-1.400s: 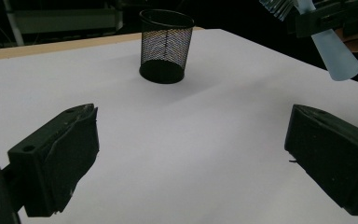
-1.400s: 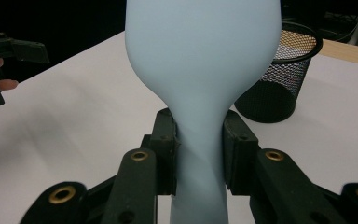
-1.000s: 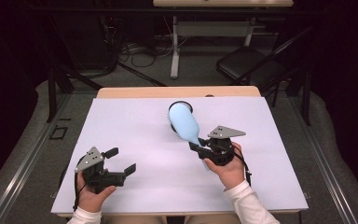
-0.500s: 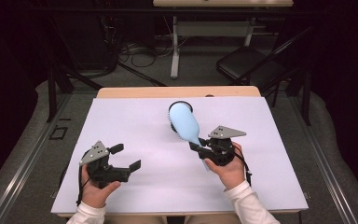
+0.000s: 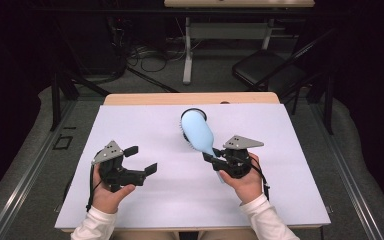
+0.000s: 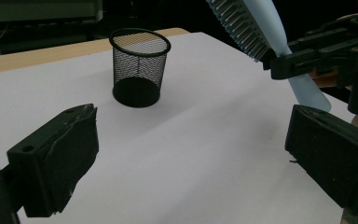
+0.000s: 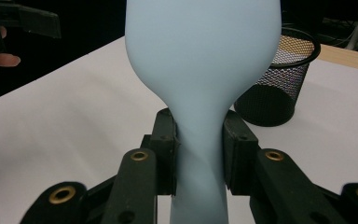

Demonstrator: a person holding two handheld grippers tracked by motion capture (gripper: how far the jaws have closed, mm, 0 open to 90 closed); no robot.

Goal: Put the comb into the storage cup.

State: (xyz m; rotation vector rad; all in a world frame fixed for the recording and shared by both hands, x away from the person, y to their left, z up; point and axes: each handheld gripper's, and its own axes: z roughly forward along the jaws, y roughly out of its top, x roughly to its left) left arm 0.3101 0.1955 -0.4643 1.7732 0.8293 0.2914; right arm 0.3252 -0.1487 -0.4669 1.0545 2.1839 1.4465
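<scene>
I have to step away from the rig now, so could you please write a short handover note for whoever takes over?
Right tongs: shut on the handle of the light blue hairbrush, held above the white table sheet with the bristles facing down.
Left tongs: open, holding nothing, above the sheet's left part.
Black mesh cup: upright and apparently empty, beyond the brush head.
Done: brush picked up.
Left: probably to put the brush into the cup; not yet begun.

Hairbrush (image 7: 200, 70): we see smooth, matt blue plastic
Cup (image 6: 139, 67): black wire mesh
Worktop (image 5: 145, 125): matt white sheet, wood edge
</scene>
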